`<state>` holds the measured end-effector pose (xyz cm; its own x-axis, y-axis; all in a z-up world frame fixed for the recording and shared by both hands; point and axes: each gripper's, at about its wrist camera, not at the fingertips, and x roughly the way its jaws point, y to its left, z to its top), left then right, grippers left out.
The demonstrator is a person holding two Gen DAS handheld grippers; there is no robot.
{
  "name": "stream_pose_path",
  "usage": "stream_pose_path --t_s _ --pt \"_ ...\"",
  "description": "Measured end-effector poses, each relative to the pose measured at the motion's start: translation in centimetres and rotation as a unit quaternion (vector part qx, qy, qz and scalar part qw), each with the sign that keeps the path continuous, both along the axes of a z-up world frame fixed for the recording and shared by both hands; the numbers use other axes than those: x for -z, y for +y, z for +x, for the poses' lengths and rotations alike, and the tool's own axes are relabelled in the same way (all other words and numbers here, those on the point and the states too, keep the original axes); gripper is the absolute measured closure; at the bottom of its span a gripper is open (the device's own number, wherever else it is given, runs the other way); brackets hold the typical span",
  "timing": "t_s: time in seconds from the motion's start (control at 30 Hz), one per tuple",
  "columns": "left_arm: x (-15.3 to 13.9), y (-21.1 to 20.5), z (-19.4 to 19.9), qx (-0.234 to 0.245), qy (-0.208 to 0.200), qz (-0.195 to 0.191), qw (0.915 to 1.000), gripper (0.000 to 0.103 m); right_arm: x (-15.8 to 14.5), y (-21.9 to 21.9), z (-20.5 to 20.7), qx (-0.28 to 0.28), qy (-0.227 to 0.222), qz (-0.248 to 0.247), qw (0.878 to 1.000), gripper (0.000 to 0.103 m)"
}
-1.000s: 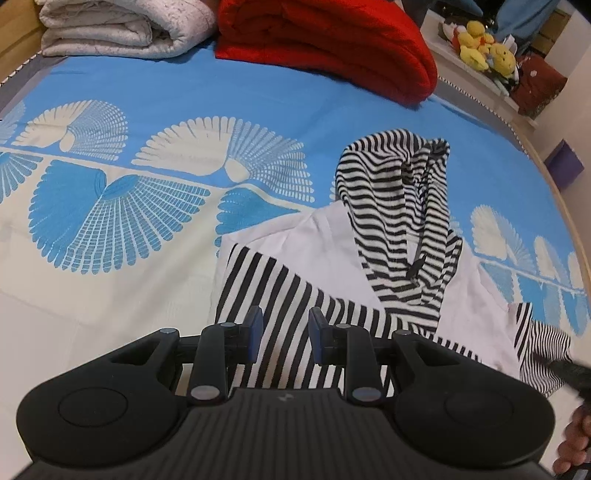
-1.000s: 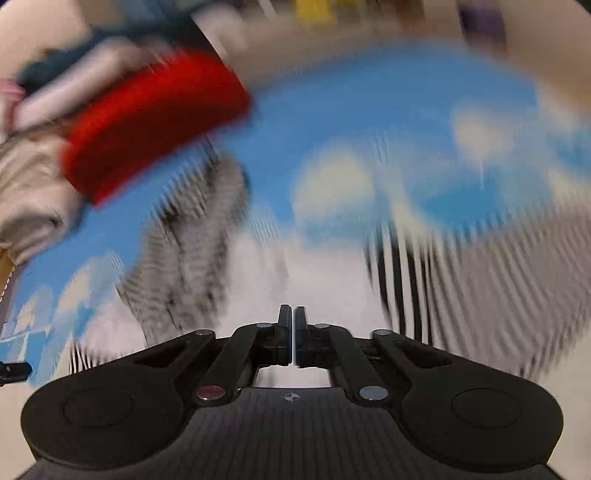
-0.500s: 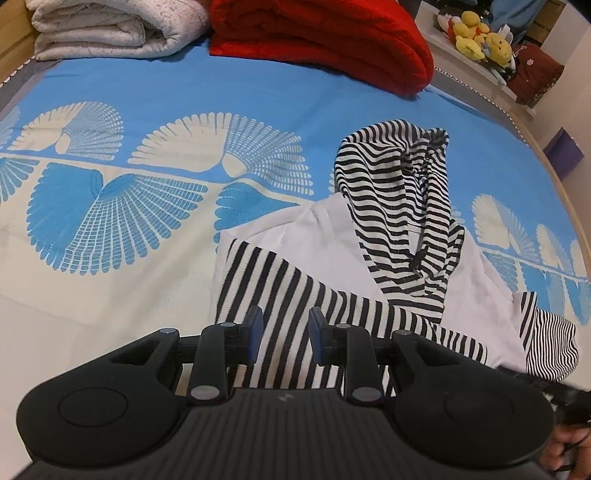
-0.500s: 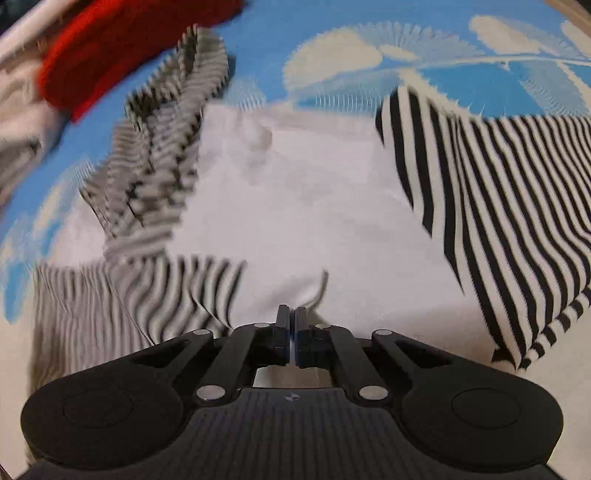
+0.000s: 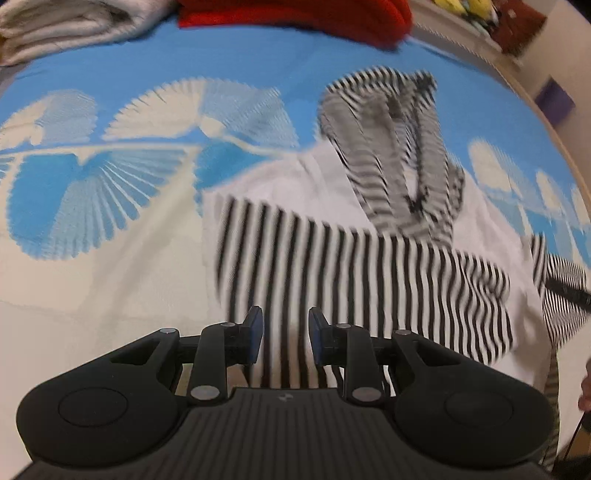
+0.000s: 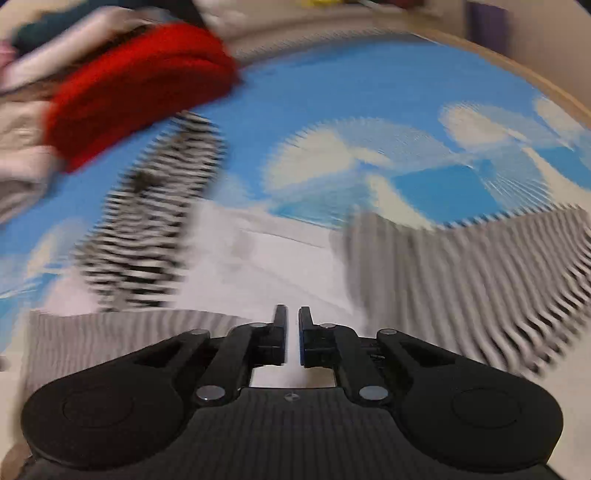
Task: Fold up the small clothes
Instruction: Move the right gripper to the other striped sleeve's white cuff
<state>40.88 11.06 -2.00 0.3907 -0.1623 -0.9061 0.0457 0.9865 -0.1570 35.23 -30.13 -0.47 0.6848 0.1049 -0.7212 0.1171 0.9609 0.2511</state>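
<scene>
A small white hooded top [image 5: 325,184] with black-and-white striped sleeves and hood lies on the blue-and-cream bedspread [image 5: 110,206]. One striped sleeve [image 5: 362,280] is folded across its body. My left gripper [image 5: 284,332] is open and empty, just over the near end of that sleeve. In the right wrist view the top [image 6: 266,266] shows blurred, with the striped hood [image 6: 155,221] at left and a striped sleeve [image 6: 461,280] at right. My right gripper [image 6: 291,332] stands over the white body with a narrow gap between its jaws and nothing in it.
A folded red blanket [image 5: 295,11] and a folded white blanket [image 5: 74,22] lie at the far side of the bed. The red blanket [image 6: 140,88] also shows in the right wrist view. The bed's wooden edge [image 6: 517,74] curves at the right.
My right gripper has parted from fully shut to a narrow gap and swung over the top. My left gripper has moved a little forward along the striped sleeve. Both views are motion-blurred now.
</scene>
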Motion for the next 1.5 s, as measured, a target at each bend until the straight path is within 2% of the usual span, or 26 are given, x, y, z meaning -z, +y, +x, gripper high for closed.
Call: stream_pose_path --t_s 0.03,0.07,0.1,0.17,0.23,0.27,0.33,0.47,0.53,0.63,0.77,0.83,0.97,1.03,1.17,1.33,1.5 --pt "0.8 -0.4 -0.3 0.013 0.011 -0.002 0.9999 0.075 0.3 0.5 0.1 -0.029 0.004 0.022 0.999 0.077" --pt "1.7 -0.8 -0.6 0.025 0.022 0.001 0.9994 0.075 1.1 0.9 0.3 -0.046 0.026 0.038 0.998 0.072" --pt "2.6 -1.2 -1.0 0.038 0.033 0.011 0.9987 0.075 2.2 1.1 0.7 -0.054 0.064 0.047 0.995 0.072" --pt "4.7 -2.1 -1.8 0.066 0.06 0.047 0.9949 0.075 4.5 0.7 1.0 -0.027 0.137 0.025 0.99 0.072" --pt "6.2 -2.7 -2.5 0.089 0.072 0.072 0.9908 0.075 4.9 0.0 1.2 0.005 0.153 -0.004 0.988 0.072" --pt "6.1 -2.9 -2.7 0.091 0.068 0.078 0.9905 0.075 4.3 -0.5 1.3 0.015 0.149 -0.004 0.989 0.072" --pt "4.8 -3.0 -2.7 0.077 0.057 0.074 0.9927 0.075 2.5 -1.5 1.2 0.029 0.113 0.017 0.993 0.072" --pt "-0.2 -4.4 -3.3 0.076 -0.016 0.066 0.9948 0.074 -1.0 -2.7 0.3 0.035 0.037 0.026 0.998 0.068" --pt "-2.5 -5.6 -3.8 0.078 -0.055 0.068 0.9932 0.067 -2.3 -2.9 0.0 0.031 0.017 0.019 0.999 0.068" --pt "-4.3 -7.4 -4.2 0.076 -0.085 0.068 0.9911 0.064 -4.1 -3.4 -1.1 0.02 -0.008 0.008 1.0 0.068" --pt "-5.4 -8.9 -4.8 0.066 -0.107 0.061 0.9903 0.063 -5.6 -2.1 -2.6 0.006 -0.051 -0.02 0.998 0.068" --pt "-5.8 -9.4 -5.2 0.058 -0.112 0.056 0.9905 0.057 -6.4 -1.7 -3.2 0.005 -0.074 -0.033 0.997 0.068" --pt "-6.0 -9.8 -6.0 0.047 -0.126 0.058 0.9892 0.049 -7.0 -1.2 -3.9 0.006 -0.09 -0.068 0.994 0.062" --pt "-6.0 -9.8 -6.3 0.041 -0.131 0.061 0.9887 0.042 -7.1 -1.6 -4.0 0.005 -0.084 -0.06 0.995 0.062" --pt "-6.2 -9.7 -6.2 0.026 -0.133 0.045 0.9898 0.038 -7.6 -3.0 -3.9 0.005 -0.077 -0.038 0.996 0.061" --pt "-6.5 -9.7 -5.5 0.007 -0.15 0.046 0.9875 0.029 -9.2 -6.7 -3.2 0.046 -0.095 -0.026 0.994 0.054" --pt "-6.8 -9.9 -4.8 -0.013 -0.182 0.061 0.9814 0.028 -10.9 -13.6 -2.9 0.118 -0.12 -0.039 0.985 0.054"
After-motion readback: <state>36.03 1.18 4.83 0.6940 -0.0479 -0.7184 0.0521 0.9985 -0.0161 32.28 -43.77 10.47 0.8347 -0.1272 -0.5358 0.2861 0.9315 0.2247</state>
